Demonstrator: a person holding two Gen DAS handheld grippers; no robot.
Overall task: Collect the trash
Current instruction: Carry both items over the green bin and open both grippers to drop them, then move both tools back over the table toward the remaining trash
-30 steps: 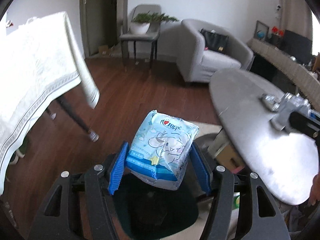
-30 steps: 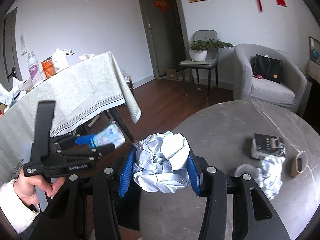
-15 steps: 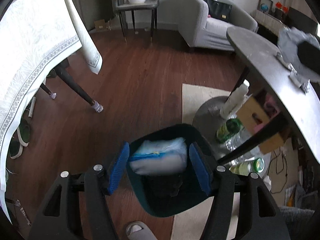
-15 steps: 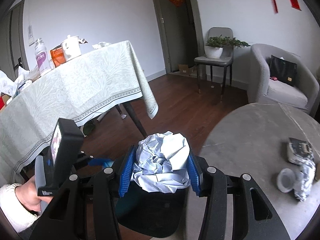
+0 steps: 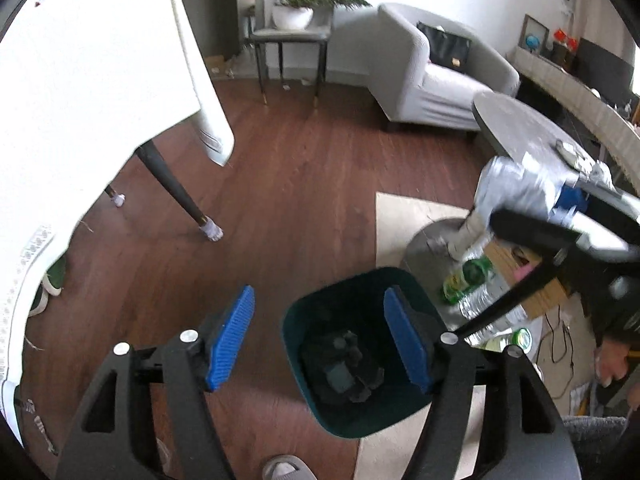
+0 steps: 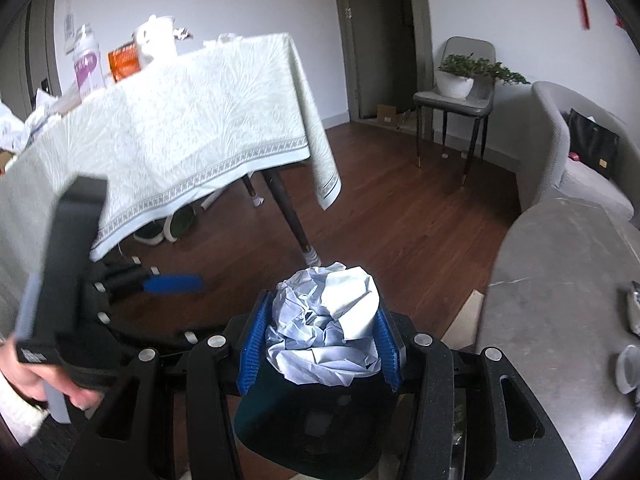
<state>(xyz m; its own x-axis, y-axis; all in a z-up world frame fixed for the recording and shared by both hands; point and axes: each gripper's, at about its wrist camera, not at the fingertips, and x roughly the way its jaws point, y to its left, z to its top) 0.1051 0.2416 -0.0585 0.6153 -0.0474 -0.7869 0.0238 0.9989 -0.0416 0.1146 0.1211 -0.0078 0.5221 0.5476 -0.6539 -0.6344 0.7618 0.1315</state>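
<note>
Blue-padded right gripper (image 6: pixel 320 344) pinches a crumpled paper ball (image 6: pixel 326 326) just above the dark green bin (image 6: pixel 316 432). Left gripper (image 5: pixel 320 342) hangs spread and empty beside the bin's mouth. Risk: a release off-centre could bounce the light, springy wad off the rim onto the floor (image 6: pixel 400 232). Paper pale, heavily creased.

- Left gripper (image 5: pixel 320 336): matte black plastic frame with triangular cut-outs, silver round screws at the joints, ribbed bright-blue pads (image 5: pixel 230 338).
- Right gripper (image 6: pixel 320 344): same black build, silver screws, blue ribbed pads.
- A white knitted sleeve cuff (image 6: pixel 16 412) covers the wrist behind the left handle, which bears small white lettering.
</note>
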